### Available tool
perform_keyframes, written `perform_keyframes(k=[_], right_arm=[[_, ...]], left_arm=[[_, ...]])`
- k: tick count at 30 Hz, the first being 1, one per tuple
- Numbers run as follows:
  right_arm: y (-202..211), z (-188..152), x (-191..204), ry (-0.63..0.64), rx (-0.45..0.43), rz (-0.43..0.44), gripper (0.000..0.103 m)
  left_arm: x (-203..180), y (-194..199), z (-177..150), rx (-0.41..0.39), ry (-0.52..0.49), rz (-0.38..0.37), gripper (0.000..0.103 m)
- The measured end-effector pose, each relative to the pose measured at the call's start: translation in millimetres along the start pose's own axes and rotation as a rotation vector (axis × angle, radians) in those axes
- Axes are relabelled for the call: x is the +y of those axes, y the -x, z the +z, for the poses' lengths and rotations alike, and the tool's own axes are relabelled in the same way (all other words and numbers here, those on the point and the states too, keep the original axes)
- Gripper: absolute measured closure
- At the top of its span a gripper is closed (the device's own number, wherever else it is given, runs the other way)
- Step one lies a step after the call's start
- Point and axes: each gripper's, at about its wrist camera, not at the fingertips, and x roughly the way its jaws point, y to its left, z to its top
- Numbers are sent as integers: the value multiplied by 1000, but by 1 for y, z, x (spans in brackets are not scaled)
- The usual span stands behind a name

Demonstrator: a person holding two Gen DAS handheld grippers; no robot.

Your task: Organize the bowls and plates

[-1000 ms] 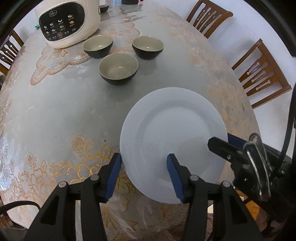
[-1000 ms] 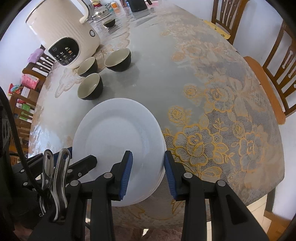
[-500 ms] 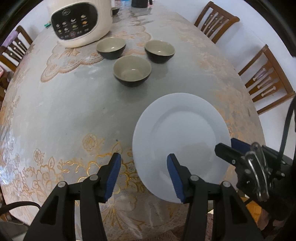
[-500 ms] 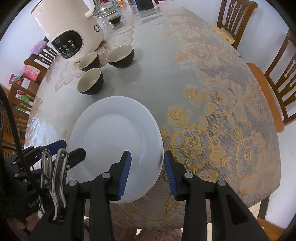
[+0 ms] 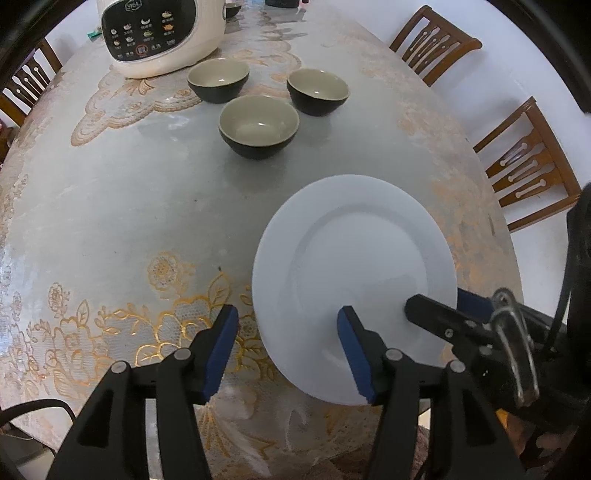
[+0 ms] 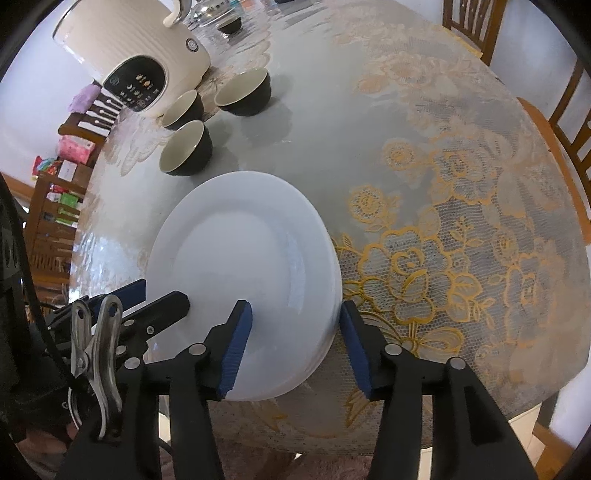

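Releasing the white plate (image 6: 243, 251) onto the desk (image 6: 369, 122), the right gripper (image 6: 295, 343) is just opening; left gripper (image 5: 288, 347) open; three bowls (image 5: 258, 125) awaiting stacking.

Right gripper (image 6: 295, 345) is covering the near rim of the white plate (image 6: 240, 251), so whether there's one plate or a stack under it isn't clear. Rice cooker (image 5: 162, 33) is getting cropped at the top, panel icons too tiny to read. Chairs (image 5: 532, 162) are getting clipped by the lens edge.
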Motion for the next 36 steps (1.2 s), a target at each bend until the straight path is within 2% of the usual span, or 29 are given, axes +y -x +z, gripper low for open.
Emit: perform_keyframes(k=[7, 15, 28, 36], right_arm=[[-3, 2, 5, -1, 4, -4, 50], [-14, 2, 29, 53, 33, 38, 52], [-42, 9, 99, 150, 101, 109, 53], [-62, 18, 151, 233, 123, 117, 54]], left_arm=[[0, -1, -4, 23, -5, -41, 44], [20, 4, -9, 16, 46, -3, 45], [89, 20, -28, 0, 174, 43, 48], [134, 30, -33, -16, 227, 81, 50]])
